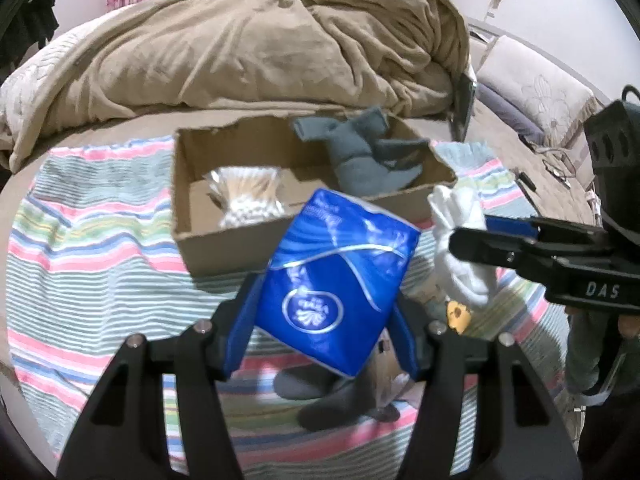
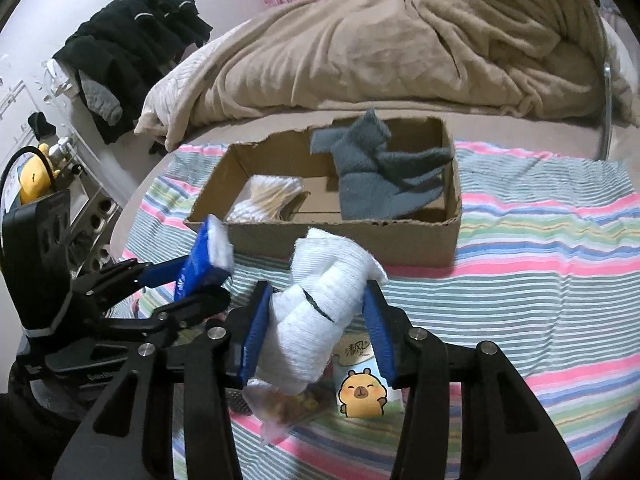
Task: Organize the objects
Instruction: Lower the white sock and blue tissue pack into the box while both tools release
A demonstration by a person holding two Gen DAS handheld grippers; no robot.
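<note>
My left gripper point(image 1: 324, 312) is shut on a blue tissue pack point(image 1: 340, 280) and holds it above the striped cloth, just in front of the cardboard box point(image 1: 208, 248). My right gripper point(image 2: 316, 316) is shut on a rolled white sock point(image 2: 324, 304), also held in front of the box point(image 2: 360, 240). The box holds a bag of cotton swabs point(image 1: 248, 196) on its left and grey socks point(image 1: 368, 156) on its right. The right gripper with the white sock point(image 1: 460, 248) shows at the right of the left wrist view. The left gripper with the blue pack point(image 2: 200, 260) shows at the left of the right wrist view.
A striped cloth point(image 2: 540, 248) covers the bed. A tissue pack with a yellow cartoon animal point(image 2: 362, 396) and a small plastic bag point(image 2: 280, 404) lie under my right gripper. A grey sock point(image 1: 316, 396) lies under my left gripper. A beige blanket point(image 1: 240, 48) is heaped behind the box.
</note>
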